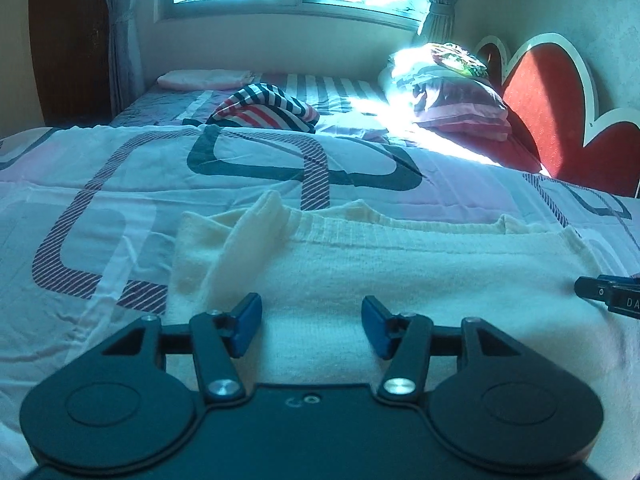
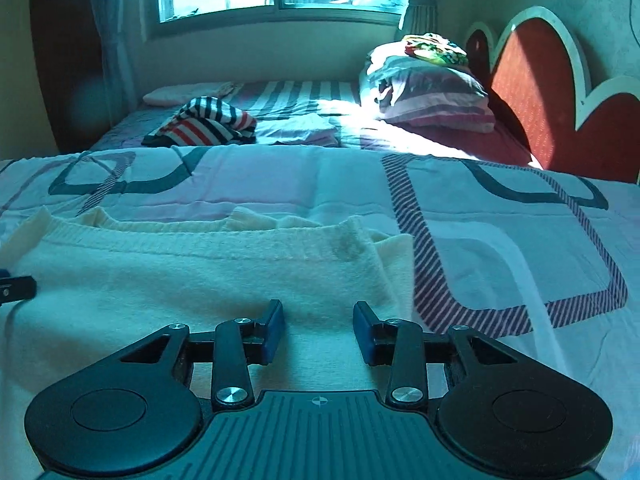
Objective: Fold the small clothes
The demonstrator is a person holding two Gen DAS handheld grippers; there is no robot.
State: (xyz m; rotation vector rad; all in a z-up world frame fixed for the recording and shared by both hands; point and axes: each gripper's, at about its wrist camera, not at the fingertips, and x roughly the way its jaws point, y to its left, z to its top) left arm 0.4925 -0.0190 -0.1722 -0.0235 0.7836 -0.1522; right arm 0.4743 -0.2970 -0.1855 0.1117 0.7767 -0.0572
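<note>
We see a cream knit sweater [image 1: 400, 272] lying flat on the patterned quilt [image 1: 100, 200], near its front edge. Left gripper [image 1: 311, 326] hovers over the sweater, jaws apart, nothing between them. Right gripper [image 2: 319, 330] likewise, jaws narrower, empty. A striped garment [image 2: 208, 122] lies beyond the quilt.

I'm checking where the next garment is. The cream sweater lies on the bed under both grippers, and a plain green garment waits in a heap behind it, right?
Not plain green: the heaped garment is striped dark, white and red, as the right wrist view shows. The cream sweater does lie on the bed under both grippers.
</note>
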